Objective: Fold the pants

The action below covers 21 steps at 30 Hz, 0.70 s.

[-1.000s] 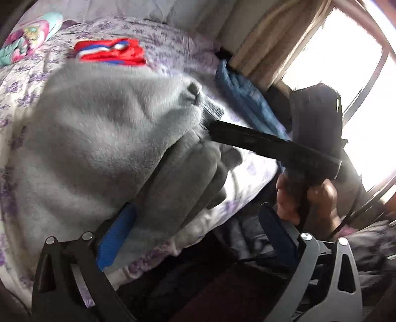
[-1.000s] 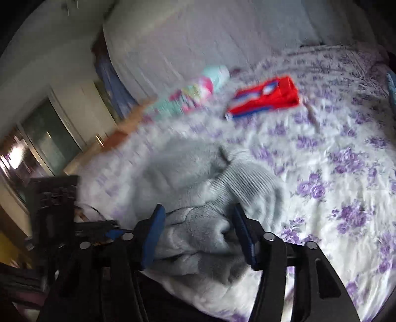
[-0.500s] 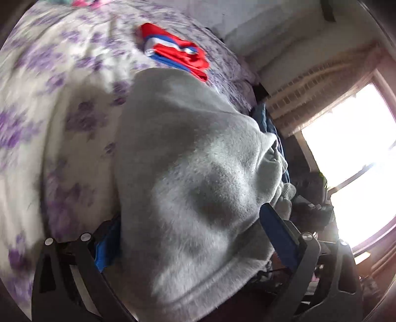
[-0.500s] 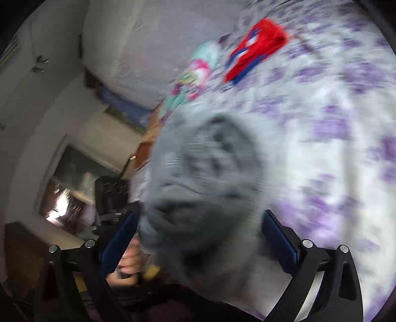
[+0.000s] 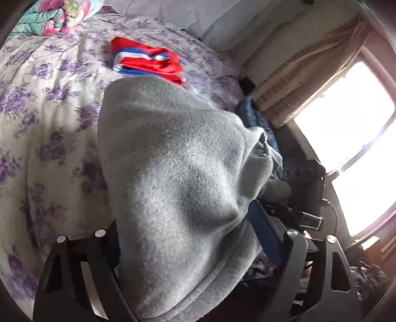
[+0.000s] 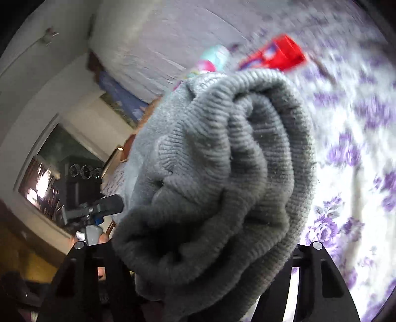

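Observation:
The grey fleece pants (image 5: 173, 188) fill the middle of the left wrist view, bunched between the fingers of my left gripper (image 5: 188, 235), which is shut on the fabric and holds it above the bed. In the right wrist view the ribbed grey cuff end of the pants (image 6: 222, 178) is bunched between the fingers of my right gripper (image 6: 203, 250), which is shut on it. The fingertips of both grippers are hidden by cloth. My right gripper's body shows at the right of the left wrist view (image 5: 304, 178).
The bed has a white sheet with purple flowers (image 5: 37, 119). Folded red, white and blue clothing (image 5: 148, 62) lies at the far side. A colourful rolled blanket (image 5: 49, 17) sits at the head. Blue cloth (image 5: 257, 119), curtain and a bright window (image 5: 346, 138) are on the right.
Both grippers have lifted the grey pants off the bed and raised them close to the cameras. The fabric now hangs bunched in both grips and fills each view.

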Available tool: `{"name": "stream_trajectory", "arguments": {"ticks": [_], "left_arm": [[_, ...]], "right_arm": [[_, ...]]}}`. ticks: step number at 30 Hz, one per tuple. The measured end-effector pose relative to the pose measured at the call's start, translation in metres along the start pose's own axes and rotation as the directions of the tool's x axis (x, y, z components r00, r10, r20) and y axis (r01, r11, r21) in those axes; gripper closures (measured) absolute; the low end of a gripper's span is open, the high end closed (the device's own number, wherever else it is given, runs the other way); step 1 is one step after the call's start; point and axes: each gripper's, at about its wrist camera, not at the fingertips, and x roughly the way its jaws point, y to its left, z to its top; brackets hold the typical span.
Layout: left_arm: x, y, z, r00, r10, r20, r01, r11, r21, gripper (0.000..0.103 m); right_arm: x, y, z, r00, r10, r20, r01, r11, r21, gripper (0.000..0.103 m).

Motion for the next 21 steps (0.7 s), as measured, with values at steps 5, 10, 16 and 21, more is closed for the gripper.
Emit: {"name": "stream_trajectory", "arguments": {"ticks": [5,10,16,21], "left_arm": [[0.032,0.023,-0.004,0.999,0.040,-0.030,-0.042,0.997,-0.063,0.006],[0.029,0.021,-0.002,1.000,0.001,0.026,0.001,0.997,-0.083,0.024],[0.001,-0.018,0.043,0.993,-0.008,0.116,0.009,1.000,-0.011,0.025],[0.006,-0.040,0.146,0.981,-0.013,0.192,0.005,0.999,0.039,0.025]], "right_arm": [[0.013,-0.028,-0.006,0.996,0.003,-0.088,0.005,0.996,0.088,0.033],[0.005,-0.022,-0.006,0.998,0.056,-0.010,-0.055,0.996,0.069,0.037],[-0.022,0.005,0.045,0.994,0.087,0.069,-0.084,0.996,-0.040,0.037],[-0.033,0.024,0.150,0.988,0.007,0.153,0.017,0.988,-0.154,0.037]]}}
